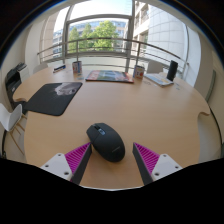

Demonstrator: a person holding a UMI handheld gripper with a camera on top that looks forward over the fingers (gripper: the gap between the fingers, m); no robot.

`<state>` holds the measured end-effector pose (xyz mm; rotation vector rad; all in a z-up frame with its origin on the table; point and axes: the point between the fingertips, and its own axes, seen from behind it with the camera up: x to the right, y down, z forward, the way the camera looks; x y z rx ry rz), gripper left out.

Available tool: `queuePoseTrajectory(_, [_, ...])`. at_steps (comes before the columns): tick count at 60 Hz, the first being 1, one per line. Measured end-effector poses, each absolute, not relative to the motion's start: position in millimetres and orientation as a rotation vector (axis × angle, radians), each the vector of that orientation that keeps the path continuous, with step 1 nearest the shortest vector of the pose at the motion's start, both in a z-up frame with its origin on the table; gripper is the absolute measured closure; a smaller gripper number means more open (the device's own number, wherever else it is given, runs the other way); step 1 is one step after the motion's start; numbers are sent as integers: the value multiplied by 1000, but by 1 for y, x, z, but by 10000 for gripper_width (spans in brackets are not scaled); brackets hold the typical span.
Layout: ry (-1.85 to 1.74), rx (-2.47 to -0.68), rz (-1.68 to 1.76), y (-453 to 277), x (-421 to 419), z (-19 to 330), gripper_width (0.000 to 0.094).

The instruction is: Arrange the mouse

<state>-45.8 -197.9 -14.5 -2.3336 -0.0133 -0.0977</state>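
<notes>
Reaching for the mouse [105, 141] is the step in hand, as I judge it, and the layout suggests where it should end up. At the left of the frame, above centre, a dark mouse pad [55, 97] lies flat on the wooden surface [150, 110], well apart from the mouse; it looks like the natural place to set the mouse down. At the lower centre of the frame the black mouse sits on the bare surface, between the fingers and just ahead of their tips, nearer the left finger [72, 159] than the right one [152, 158]. The gripper [112, 160] is spread wide, holding nothing, with a clear gap on the right side of the mouse.

To do this well, shifting the gripper a little to the left would centre the mouse between the pink pads before closing. Going low and pressing on the flanks rather than the rounded top should keep the smooth shell from slipping out. At the upper right, small items stand along the far edge, too small to identify.
</notes>
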Motion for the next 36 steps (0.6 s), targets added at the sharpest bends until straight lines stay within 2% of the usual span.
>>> queuePoseTrajectory(11, [12, -2321, -49, -159, -40, -16, 126])
queuePoseTrajectory(16, [34, -2313, -31, -150, -40, -16, 232])
queuePoseTrajectory(20, [13, -2298, -24, -146, -44, -17, 419])
queuePoseTrajectory(36, [98, -2321, -110, -148, -40, -15, 540])
